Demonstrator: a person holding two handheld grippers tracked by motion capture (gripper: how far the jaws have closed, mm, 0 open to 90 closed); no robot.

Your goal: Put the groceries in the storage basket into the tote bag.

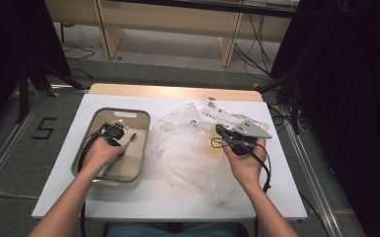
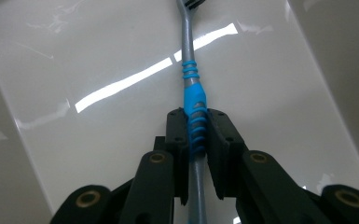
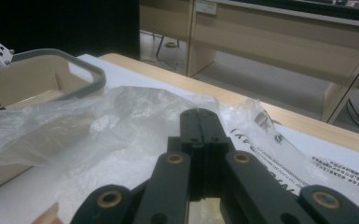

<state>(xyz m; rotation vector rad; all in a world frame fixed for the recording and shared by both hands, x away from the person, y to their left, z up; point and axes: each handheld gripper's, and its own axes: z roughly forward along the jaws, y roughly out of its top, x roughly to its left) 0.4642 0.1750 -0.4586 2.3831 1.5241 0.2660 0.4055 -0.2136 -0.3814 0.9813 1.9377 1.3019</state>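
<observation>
The toothbrush [image 2: 192,100] lies inside the grey-rimmed plastic bin [image 1: 143,129] at the left centre of the high view, on the bin's pale floor. In the left gripper view its long axis runs straight up the frame, in line with the jaws: the bristle head sits at the top edge, the grey neck descends through the blue ribbed grip, and the handle continues down between the pads toward the bottom edge.

The left gripper [image 2: 196,123] is closed on the toothbrush at the blue ribbed section, with the two black pads pressing on either side of the handle. The grip falls near mid-length, so the head projects well forward of the jaws and the tail runs back under the gripper body. In the high view the left hand [image 1: 100,153] is down in the bin.

The right gripper [image 3: 199,122] is fully closed, its pads meeting face to face. It appears to pinch the edge of the clear plastic bag [image 1: 190,143], but the contact is not clear. The bag lies crumpled on the white desk [image 1: 276,197], just beside the bin, at frame centre.

Judgement: the toothbrush is in line with the jaws, so it will travel head first. The bag lies to the right of the bin, nearer the right hand [image 1: 247,165].
</observation>
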